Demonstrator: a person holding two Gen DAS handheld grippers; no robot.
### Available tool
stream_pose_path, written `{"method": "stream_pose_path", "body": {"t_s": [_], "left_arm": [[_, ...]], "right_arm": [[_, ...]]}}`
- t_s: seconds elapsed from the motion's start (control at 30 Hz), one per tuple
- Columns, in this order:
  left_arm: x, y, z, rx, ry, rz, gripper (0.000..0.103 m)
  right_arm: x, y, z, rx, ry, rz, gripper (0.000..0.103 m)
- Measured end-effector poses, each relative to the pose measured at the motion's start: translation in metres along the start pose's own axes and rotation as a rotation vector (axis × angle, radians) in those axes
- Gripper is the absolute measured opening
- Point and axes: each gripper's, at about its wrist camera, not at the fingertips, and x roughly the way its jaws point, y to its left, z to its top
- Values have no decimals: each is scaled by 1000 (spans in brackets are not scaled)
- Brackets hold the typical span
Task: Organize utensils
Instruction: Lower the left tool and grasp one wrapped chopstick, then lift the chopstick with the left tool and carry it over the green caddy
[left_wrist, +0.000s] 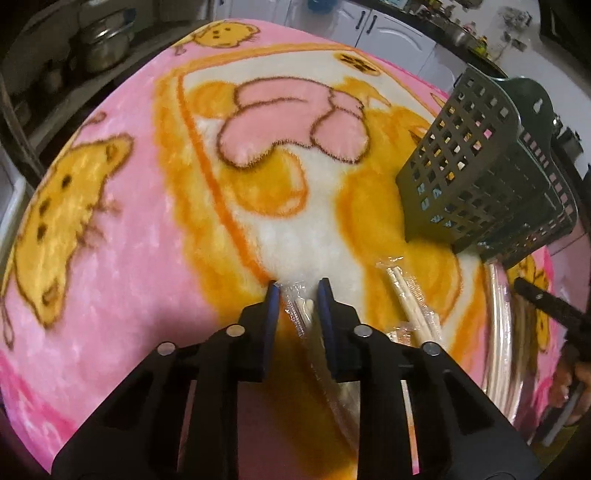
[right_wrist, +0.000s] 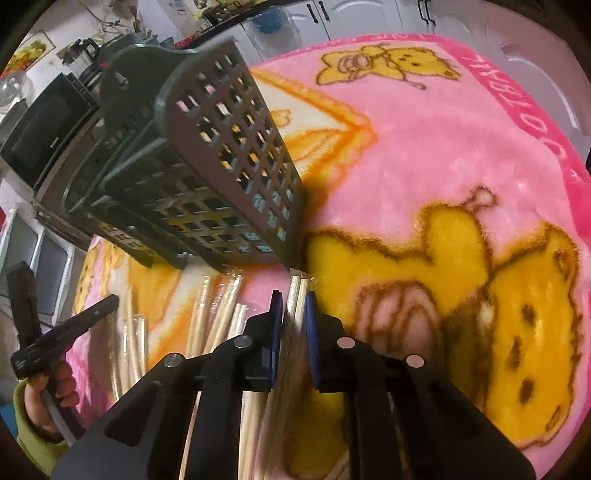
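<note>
Both the left gripper (left_wrist: 297, 286) and right gripper (right_wrist: 294, 295) pinch plastic-wrapped wooden chopsticks (left_wrist: 303, 314) off the pink blanket-covered worktop (left_wrist: 129, 240), nothing visibly in the dark perforated plastic basket (right_wrist: 229, 166) beside them.

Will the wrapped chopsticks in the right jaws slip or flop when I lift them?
The wrapped chopsticks look stiff and light, so probably no flop. Their glossy clear sleeve may let them slide in the right gripper. Held near one end, they may tilt.
</note>
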Motion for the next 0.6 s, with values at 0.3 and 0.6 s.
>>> {"method": "stream_pose_path", "body": {"t_s": [0.3,0.6], "left_arm": [[-24,-2,3,37,-65,-69,4],[-98,-44,6,135,-270,-158,3]], "right_arm": [[-45,19,-9,-55,-101,46,11],[-94,45,-20,-143,-244,97,6]]}}
